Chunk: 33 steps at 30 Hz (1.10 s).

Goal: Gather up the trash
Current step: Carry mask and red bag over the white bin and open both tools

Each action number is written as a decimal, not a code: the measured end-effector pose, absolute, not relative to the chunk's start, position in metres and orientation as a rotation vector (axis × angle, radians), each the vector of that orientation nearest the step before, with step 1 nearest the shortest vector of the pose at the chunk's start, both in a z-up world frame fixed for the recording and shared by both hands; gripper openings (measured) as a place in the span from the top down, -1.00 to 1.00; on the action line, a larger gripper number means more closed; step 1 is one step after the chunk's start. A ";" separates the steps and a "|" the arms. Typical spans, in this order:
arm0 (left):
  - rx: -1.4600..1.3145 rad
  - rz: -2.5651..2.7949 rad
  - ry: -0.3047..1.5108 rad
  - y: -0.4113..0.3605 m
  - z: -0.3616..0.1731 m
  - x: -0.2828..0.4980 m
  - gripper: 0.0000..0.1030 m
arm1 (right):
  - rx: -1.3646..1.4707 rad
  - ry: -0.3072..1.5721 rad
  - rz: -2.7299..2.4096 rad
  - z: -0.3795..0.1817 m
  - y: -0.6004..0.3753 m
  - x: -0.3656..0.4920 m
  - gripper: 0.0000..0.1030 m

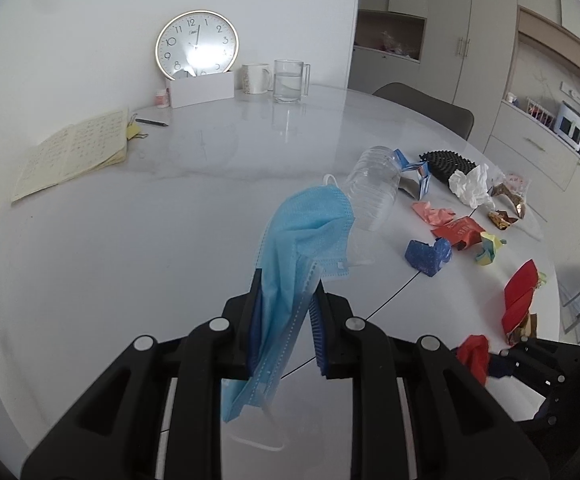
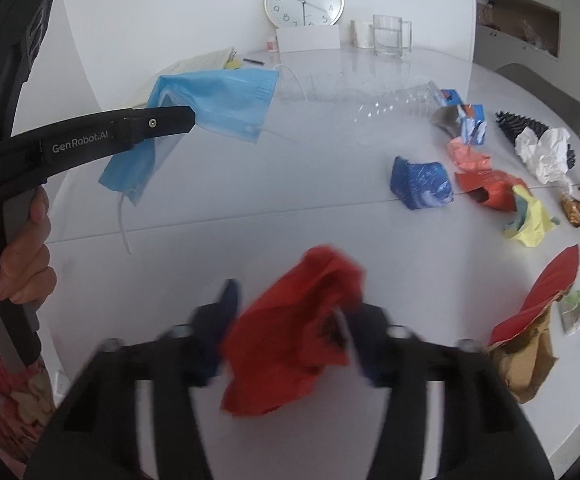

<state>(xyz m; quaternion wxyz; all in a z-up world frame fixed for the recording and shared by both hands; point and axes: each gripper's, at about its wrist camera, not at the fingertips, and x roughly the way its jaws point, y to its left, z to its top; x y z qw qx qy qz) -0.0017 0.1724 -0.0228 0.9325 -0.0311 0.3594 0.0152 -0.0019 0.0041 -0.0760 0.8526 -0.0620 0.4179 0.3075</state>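
At six o'clock over the white desk (image 2: 250,200), the left hand-held gripper (image 1: 286,320) pinches a pale blue pleated face mask (image 1: 301,232) while the right hand-held gripper (image 2: 290,320) clamps a crumpled red paper scrap (image 2: 290,340), so both pickups look done and the next move calls for a bin.

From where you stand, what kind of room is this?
Probably a home dining area beside a kitchen: a round white table holding a mug and wall clock, with cabinets and small countertop appliances behind it.

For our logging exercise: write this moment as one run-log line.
left tool: shut on blue face mask, lifted | right tool: around red wrapper, grip unclear | other trash on white table
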 end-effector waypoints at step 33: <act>0.230 -0.736 0.968 -0.200 -0.078 -0.066 0.59 | 0.211 0.788 -0.016 -0.065 -0.342 -0.075 0.26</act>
